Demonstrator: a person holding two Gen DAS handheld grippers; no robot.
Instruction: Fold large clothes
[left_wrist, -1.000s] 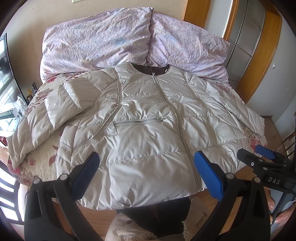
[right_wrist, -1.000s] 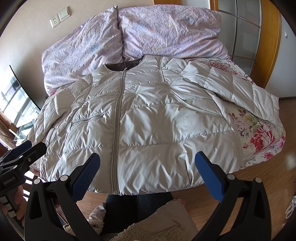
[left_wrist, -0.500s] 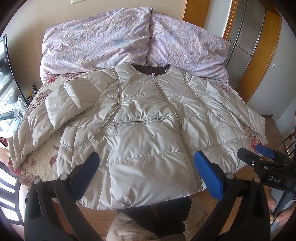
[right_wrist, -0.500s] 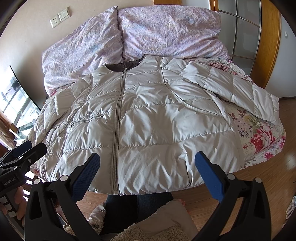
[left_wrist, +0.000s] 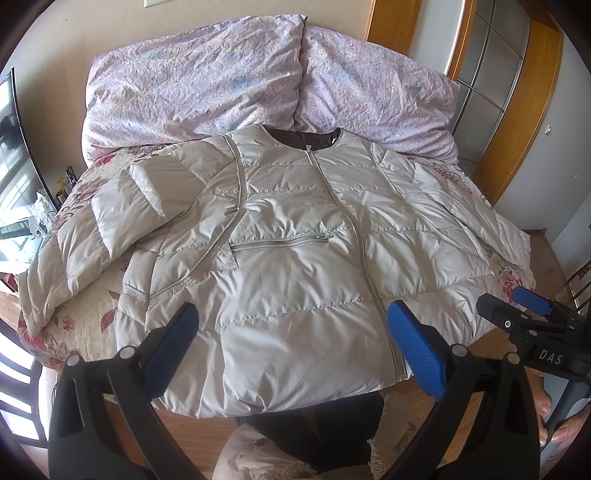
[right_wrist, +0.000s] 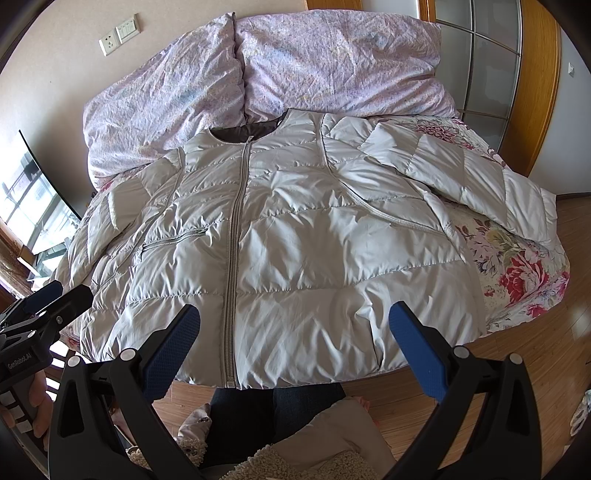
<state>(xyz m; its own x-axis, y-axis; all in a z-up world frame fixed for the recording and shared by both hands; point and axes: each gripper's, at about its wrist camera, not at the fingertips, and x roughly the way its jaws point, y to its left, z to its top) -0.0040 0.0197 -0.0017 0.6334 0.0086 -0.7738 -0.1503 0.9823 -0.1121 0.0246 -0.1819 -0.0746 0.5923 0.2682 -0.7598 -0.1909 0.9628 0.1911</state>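
Nearest, the left gripper (left_wrist: 291, 343) and the right gripper (right_wrist: 293, 341) both hang wide and empty above the foot edge of the bed (right_wrist: 517, 280), clear of the fabric. Below them bare wooden floor (right_wrist: 517, 369) runs along the foot and right side. The pale quilted puffer jacket (right_wrist: 295, 251) lies zipped and face up across the bed, its hem overhanging the foot edge and its sleeves spread toward both side edges. Its collar touches two lilac pillows (right_wrist: 295, 70) at the head edge.
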